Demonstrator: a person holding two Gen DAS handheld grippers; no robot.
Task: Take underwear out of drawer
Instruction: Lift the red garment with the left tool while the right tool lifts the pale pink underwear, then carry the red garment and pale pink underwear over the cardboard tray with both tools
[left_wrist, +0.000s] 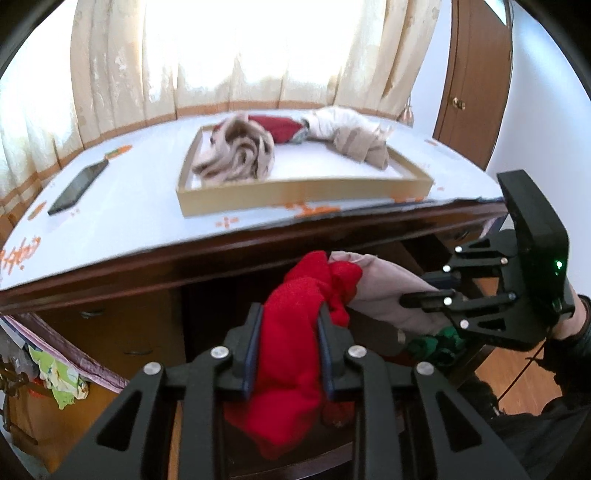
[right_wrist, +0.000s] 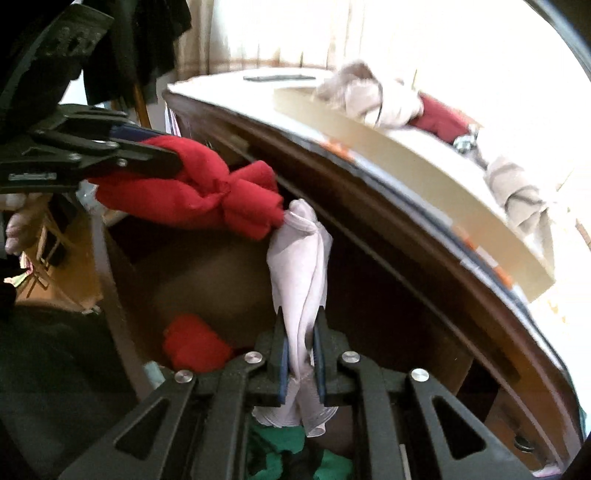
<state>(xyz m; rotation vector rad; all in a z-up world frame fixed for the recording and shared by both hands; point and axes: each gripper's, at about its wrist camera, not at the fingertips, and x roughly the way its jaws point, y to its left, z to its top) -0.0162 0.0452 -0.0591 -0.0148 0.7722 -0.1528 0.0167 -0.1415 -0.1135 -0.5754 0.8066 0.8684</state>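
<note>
My left gripper (left_wrist: 290, 314) is shut on red underwear (left_wrist: 295, 332), held above the open drawer in front of the desk edge. My right gripper (right_wrist: 300, 317) is shut on a pale lilac-grey underwear (right_wrist: 299, 266). The two garments touch or tangle at their ends (right_wrist: 280, 218). In the left wrist view the right gripper (left_wrist: 424, 295) comes in from the right, holding the pale cloth (left_wrist: 384, 284). In the right wrist view the left gripper (right_wrist: 162, 155) holds the red piece (right_wrist: 207, 188). More red (right_wrist: 195, 345) and green (right_wrist: 280, 450) clothes lie in the drawer (right_wrist: 221, 280).
On the desk top stands a shallow cardboard tray (left_wrist: 303, 194) holding beige, red and white garments (left_wrist: 240, 151). A black phone (left_wrist: 79, 186) lies at the left of the desk. Curtains hang behind. A wooden door (left_wrist: 476, 74) is at right.
</note>
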